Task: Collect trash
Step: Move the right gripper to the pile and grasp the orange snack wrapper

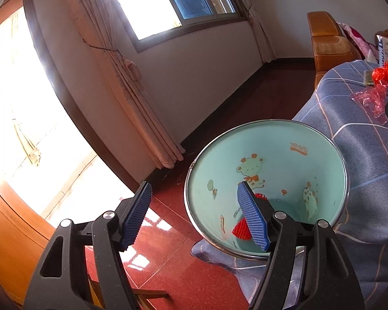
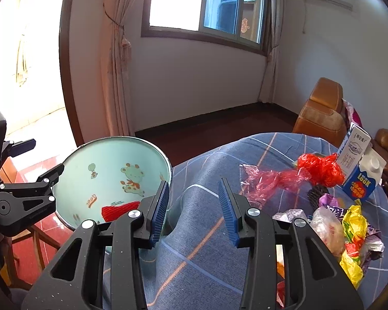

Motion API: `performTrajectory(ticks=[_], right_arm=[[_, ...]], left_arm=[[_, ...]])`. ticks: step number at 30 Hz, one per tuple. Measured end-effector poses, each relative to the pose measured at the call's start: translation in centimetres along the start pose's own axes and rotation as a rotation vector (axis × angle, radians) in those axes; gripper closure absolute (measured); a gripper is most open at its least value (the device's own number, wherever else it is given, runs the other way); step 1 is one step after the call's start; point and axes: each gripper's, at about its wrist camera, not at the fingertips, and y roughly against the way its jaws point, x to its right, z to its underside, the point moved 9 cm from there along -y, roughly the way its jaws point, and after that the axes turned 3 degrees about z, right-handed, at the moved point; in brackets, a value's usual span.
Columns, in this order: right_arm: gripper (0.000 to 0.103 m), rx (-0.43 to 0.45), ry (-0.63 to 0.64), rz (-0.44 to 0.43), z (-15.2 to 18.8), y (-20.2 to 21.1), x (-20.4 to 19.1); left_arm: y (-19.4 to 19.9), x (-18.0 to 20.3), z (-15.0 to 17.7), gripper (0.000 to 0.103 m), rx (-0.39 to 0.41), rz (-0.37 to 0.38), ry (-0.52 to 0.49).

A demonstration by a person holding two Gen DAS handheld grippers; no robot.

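A light blue bin [image 1: 276, 160] with cartoon animals and a metal rim leans against the blue plaid table; a red piece of trash [image 1: 241, 228] lies inside. My left gripper [image 1: 196, 214] is open and empty, one finger over the bin mouth, the other over the floor. In the right wrist view the bin [image 2: 111, 170] is at left with the red piece [image 2: 120, 210] in it. My right gripper [image 2: 194, 206] is open and empty above the tablecloth [image 2: 199, 232]. Trash lies to its right: a red bag [image 2: 320, 168], pink film [image 2: 266, 180], yellow wrappers [image 2: 353, 237], a milk carton [image 2: 362, 178].
A white carton [image 2: 354, 144] stands behind the milk carton. A brown leather sofa [image 2: 320, 108] is beyond the table. Red tiled floor [image 1: 168, 245] lies left of the bin, with curtains [image 1: 132, 82] and a window at the wall. The left gripper [image 2: 25, 196] shows beside the bin.
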Motion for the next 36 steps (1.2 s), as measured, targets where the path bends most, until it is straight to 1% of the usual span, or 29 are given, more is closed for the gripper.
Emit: performTrajectory(ticks=[12, 15, 17, 20, 22, 25, 28, 31, 33, 36], right_arm=[[0.061, 0.029, -0.008, 0.015, 0.0, 2.4, 0.6], [0.061, 0.033, -0.01, 0.016, 0.0, 2.8, 0.7], [0.061, 0.039, -0.009, 0.019, 0.1, 3.2, 0.8], [0.061, 0.045, -0.005, 0.028, 0.2, 3.9, 1.1], [0.061, 0.05, -0.009, 0.038, 0.3, 4.5, 1.6], [0.06, 0.079, -0.033, 0.071, 0.9, 6.6, 3.2], [0.058, 0.104, -0.085, 0.125, 2.2, 8.9, 6.2], [0.055, 0.095, -0.139, 0.193, 4.5, 10.1, 9.5], [0.053, 0.073, -0.21, 0.218, 6.1, 10.2, 12.0], [0.052, 0.054, -0.252, 0.229, 7.2, 9.8, 13.4]], left_arm=[[1.9, 1.1, -0.7, 0.035, 0.032, 0.011, -0.022], [2.3, 1.4, -0.9, 0.033, 0.041, 0.014, -0.027], [2.4, 1.7, -0.9, 0.027, 0.043, 0.014, -0.032], [2.5, 2.6, -0.6, 0.027, 0.039, 0.023, -0.046], [2.7, 3.3, -0.4, 0.027, 0.036, 0.047, -0.048], [2.9, 4.3, -0.2, 0.026, 0.039, 0.06, -0.062], [2.9, 5.0, 0.0, 0.025, 0.034, 0.073, -0.066], [2.7, 5.5, 0.3, 0.025, 0.024, 0.087, -0.068], [2.6, 5.5, 0.3, 0.025, 0.02, 0.092, -0.069], [2.7, 5.1, 0.2, 0.024, 0.026, 0.087, -0.057]])
